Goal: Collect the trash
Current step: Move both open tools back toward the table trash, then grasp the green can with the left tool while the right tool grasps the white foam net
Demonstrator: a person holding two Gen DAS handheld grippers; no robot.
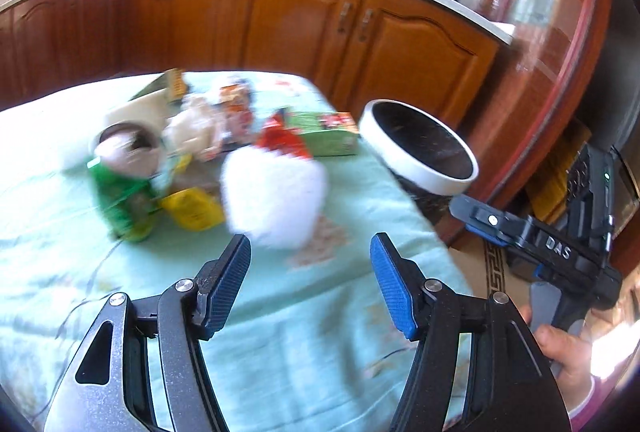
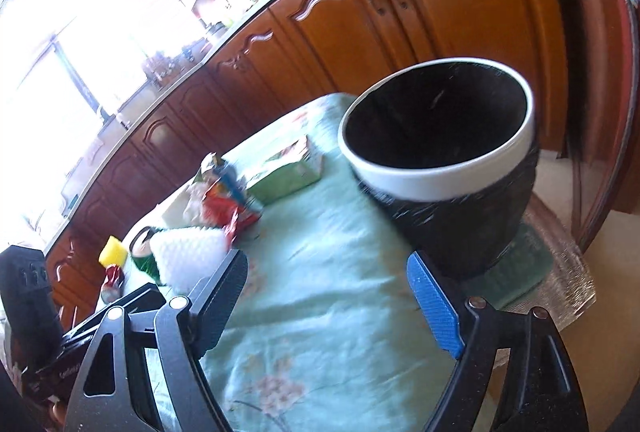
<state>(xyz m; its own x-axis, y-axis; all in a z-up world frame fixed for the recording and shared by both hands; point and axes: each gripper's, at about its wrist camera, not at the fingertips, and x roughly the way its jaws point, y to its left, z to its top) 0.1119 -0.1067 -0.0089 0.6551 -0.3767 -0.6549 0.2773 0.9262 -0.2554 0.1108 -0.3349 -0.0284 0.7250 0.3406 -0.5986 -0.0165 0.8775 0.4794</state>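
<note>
Your left hand-held gripper [image 1: 310,256] is spread wide over the near part of the table [image 1: 300,360], its blue pads holding nothing. Just beyond its fingertips lies a fluffy white piece of trash [image 1: 274,196], blurred, so you cannot tell whether it is foam or tissue. Behind that, toward the far left, the rest of the trash is heaped together: a green wrapper [image 1: 120,204] with a yellow packet [image 1: 192,210] beside it, a red wrapper [image 1: 282,142], a green box [image 1: 328,134] and a round tub [image 1: 128,148].

The bin [image 1: 420,148], black with a white rim, stands at the right edge of the table, near the green box.

Your right hand-held gripper [image 2: 326,274] is also wide open and empty. It hangs over the light green tablecloth [image 2: 320,224], with the bin [image 2: 440,172] close ahead on the right, its mouth tilted toward you. The trash pile [image 2: 224,200] sits to the left, well apart from the right fingers.
</note>
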